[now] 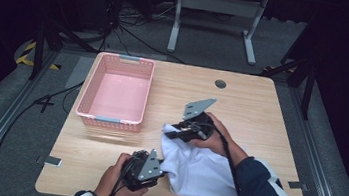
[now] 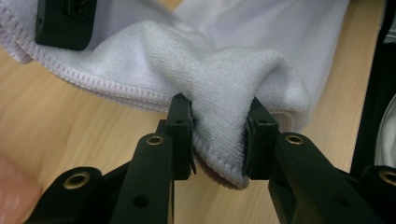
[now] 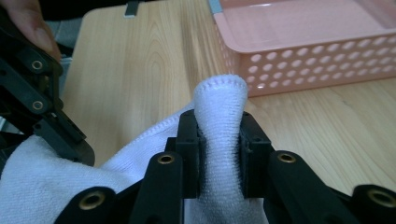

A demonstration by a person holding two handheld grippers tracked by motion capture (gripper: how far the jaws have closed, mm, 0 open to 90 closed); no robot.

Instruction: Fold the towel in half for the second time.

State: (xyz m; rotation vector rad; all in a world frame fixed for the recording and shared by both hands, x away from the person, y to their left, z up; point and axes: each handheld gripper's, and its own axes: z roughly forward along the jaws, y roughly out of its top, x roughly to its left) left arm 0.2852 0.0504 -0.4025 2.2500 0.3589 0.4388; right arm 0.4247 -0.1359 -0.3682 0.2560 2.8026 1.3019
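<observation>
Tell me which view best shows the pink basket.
The high view: the pink basket appears whole, empty, at the table's far left, apart from the white towel. The right gripper view catches one perforated wall and part of its floor beyond the towel fold. The left gripper view looks at towel and table.

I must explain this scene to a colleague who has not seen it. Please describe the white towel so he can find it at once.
On the wooden table, look at the near edge, right of the pink basket. The towel lies there, its corners pinched by the left gripper and the right gripper. It is the only white, soft thing.
</observation>
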